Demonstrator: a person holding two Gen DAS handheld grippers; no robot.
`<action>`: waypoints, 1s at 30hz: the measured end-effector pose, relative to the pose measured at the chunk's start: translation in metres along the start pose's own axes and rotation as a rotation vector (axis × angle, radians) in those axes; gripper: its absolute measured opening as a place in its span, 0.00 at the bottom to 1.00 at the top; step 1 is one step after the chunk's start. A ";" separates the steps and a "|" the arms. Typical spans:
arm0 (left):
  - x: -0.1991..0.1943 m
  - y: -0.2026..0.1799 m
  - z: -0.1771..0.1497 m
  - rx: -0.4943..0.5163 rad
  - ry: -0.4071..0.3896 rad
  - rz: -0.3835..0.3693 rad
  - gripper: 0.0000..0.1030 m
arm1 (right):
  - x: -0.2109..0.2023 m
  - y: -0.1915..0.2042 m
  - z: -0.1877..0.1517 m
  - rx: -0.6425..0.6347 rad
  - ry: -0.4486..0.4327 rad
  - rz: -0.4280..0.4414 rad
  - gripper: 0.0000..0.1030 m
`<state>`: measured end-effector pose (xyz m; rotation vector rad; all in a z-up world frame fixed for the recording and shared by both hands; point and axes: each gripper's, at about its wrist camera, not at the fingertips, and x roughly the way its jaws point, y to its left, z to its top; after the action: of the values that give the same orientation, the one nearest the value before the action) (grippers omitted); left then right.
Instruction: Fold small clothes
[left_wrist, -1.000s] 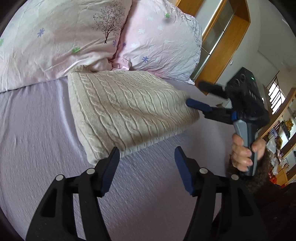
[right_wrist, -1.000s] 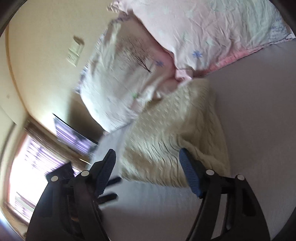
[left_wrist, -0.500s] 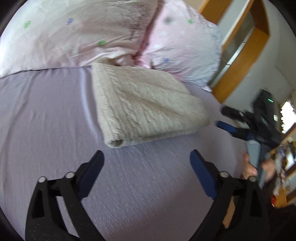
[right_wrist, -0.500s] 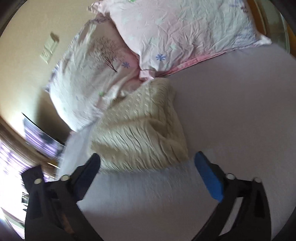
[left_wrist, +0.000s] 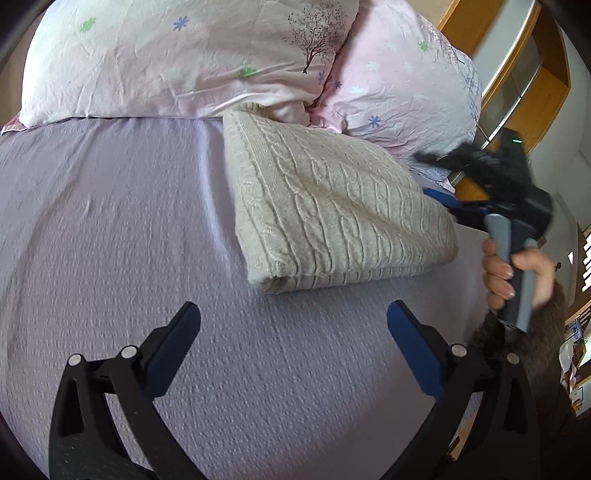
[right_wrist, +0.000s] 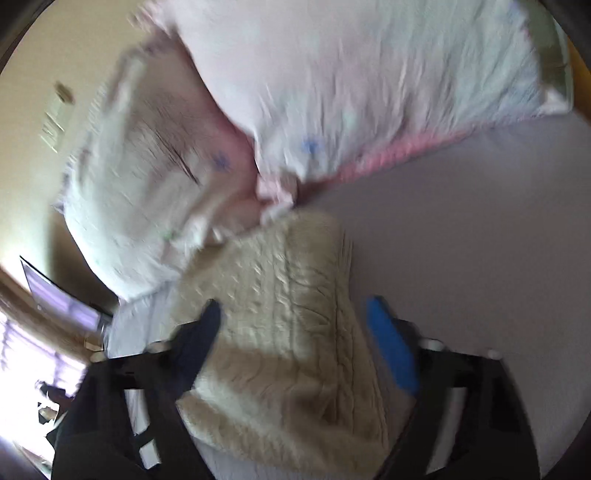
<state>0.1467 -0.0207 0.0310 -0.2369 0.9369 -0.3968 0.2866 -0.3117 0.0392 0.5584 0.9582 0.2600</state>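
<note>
Cream cable-knit sweater, folded, lies on the lilac bed sheet against the far pink floral pillows; my left gripper hovers near it, jaws apart, and my right gripper straddles its right edge, jaws apart, so I'd press and square the fold gently.

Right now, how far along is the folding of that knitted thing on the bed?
Mostly done, it seems: the cream cable-knit sweater lies as a neat folded rectangle on the lilac bedsheet, its far end against the pillows. The left gripper hangs open, holding nothing. The right gripper is open beside the sweater's edge, perhaps for a final tidy. No other clothes are in view.
</note>
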 end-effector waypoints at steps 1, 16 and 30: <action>0.001 0.000 0.000 0.001 0.001 -0.001 0.98 | 0.006 -0.002 0.002 -0.008 -0.006 -0.023 0.16; 0.006 0.007 0.003 -0.026 0.020 -0.052 0.98 | -0.059 0.019 -0.056 -0.067 -0.070 0.263 0.70; 0.015 -0.006 0.002 0.002 0.097 0.090 0.98 | -0.080 0.039 -0.109 -0.262 -0.138 -0.226 0.99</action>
<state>0.1548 -0.0321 0.0237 -0.1743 1.0388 -0.3285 0.1525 -0.2788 0.0677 0.2219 0.8291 0.1385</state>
